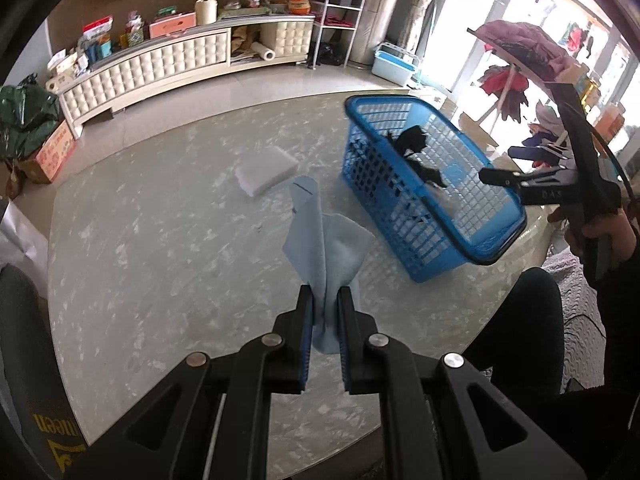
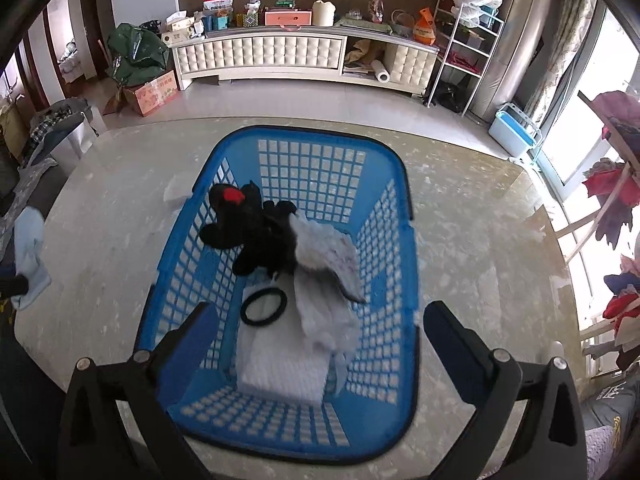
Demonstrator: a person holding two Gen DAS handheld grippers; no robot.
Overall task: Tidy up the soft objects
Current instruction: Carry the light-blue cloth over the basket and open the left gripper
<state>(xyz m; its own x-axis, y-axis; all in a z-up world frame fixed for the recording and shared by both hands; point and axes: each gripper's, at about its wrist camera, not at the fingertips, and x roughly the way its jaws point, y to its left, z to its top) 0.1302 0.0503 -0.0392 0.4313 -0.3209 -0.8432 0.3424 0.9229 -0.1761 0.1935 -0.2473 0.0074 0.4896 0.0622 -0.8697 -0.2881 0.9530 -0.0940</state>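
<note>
Clamping a light blue cloth (image 1: 326,240), the left gripper (image 1: 325,304) is pinching the fabric between its blue-faced pads above the pale marbled table (image 1: 160,240); the cloth is bunching between the jaws and trailing away toward the far side of the table, its far end standing up in a narrow fold. A white foam block (image 1: 266,170) is lying on the table beyond the cloth, to the left of the blue plastic basket (image 1: 496,240).

In the right wrist view, the right gripper (image 2: 318,316) is standing with its jaws wide apart above the near end of the basket (image 2: 404,184), nothing between them. Inside the basket a black plush toy (image 2: 256,236) with a red patch is lying toward the far left, a grey-white cloth (image 2: 328,280) is draping from the toy toward the near right, a black hair tie (image 2: 264,307) is resting just beside the cloth, and a white foam pad (image 2: 280,372) is lying under both at the near end. The cloth appears blurred at its edges.

The light blue cloth is also showing at the far left edge of the right wrist view. A cream tufted cabinet (image 2: 280,54) laden with boxes is running along the far wall.
</note>
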